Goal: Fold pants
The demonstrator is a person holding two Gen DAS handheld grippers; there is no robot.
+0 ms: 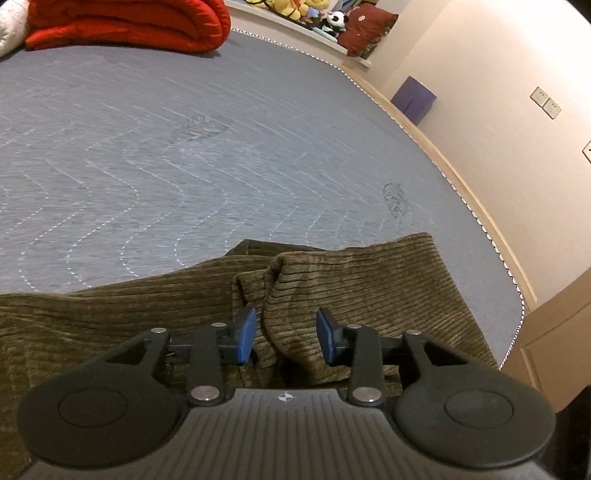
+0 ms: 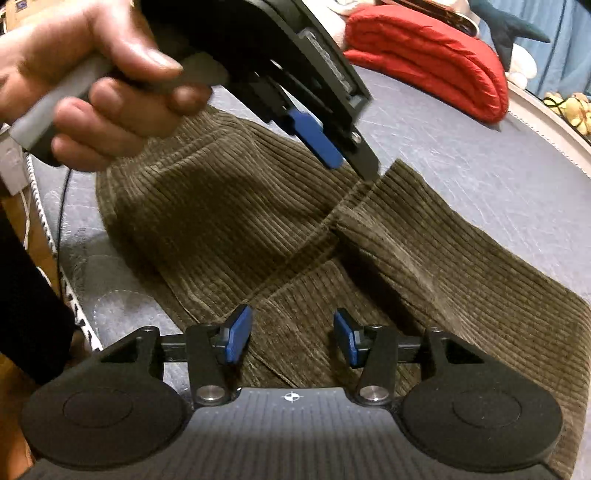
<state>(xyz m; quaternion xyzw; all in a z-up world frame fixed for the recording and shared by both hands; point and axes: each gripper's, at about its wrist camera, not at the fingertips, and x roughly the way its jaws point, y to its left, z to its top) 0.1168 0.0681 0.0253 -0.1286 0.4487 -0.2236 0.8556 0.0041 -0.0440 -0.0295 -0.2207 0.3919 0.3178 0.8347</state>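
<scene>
Olive-brown corduroy pants lie folded on the grey quilted bed. My left gripper is open just above a raised fold of the fabric that sits between its blue pads. In the right wrist view the pants spread across the bed, and my right gripper is open low over their near part. The left gripper also shows there from the side, held by a hand, its tips close to a fold edge of the pants.
A folded red blanket lies at the far end of the bed, also in the right wrist view. Plush toys and a dark red cushion sit on a ledge. A purple box stands by the wall. The bed edge runs at right.
</scene>
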